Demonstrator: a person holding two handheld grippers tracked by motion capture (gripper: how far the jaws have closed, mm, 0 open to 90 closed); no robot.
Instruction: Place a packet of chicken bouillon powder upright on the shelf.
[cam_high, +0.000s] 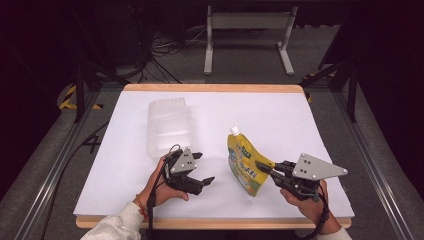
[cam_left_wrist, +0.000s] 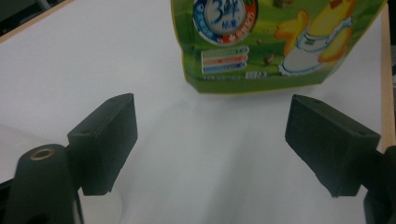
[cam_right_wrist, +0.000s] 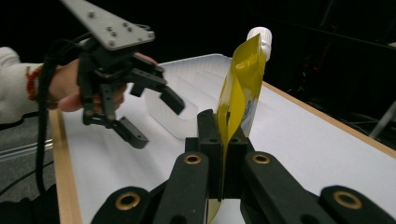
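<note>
Overhead light brightens the white table (cam_high: 280, 107) evenly; surroundings fall into darkness. Shadows are soft. All 3 views look slightly soft, and near jaws blur.

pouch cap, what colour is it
White; the cap tops the yellow-green pouch, clearest in the right gripper view.

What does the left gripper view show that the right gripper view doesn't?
Left gripper view: the pouch's printed front with a round logo, framed by the left gripper's open jaws. Right gripper view: the pouch's white cap, the right gripper clamped on the pouch's edge, and the clear plastic container behind. Both share the pouch and the white table.
</note>
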